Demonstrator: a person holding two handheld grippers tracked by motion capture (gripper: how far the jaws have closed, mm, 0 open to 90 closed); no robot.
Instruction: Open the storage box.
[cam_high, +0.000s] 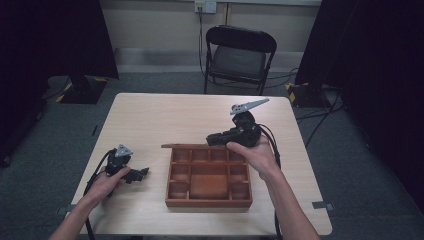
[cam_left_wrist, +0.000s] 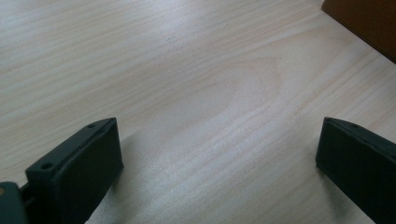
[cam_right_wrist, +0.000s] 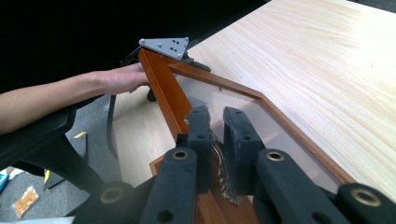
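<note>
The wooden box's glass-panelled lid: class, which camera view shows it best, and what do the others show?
The right gripper view: the lid, framed in wood, stands raised with the right gripper at its near edge. The high view shows it edge-on as a thin strip. The left gripper view catches a brown wooden corner, likely the box.

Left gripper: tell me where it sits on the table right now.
In the high view, the left gripper rests low on the table near its left edge, left of the wooden compartment box and apart from it, jaws open and pointing toward the box.
</note>
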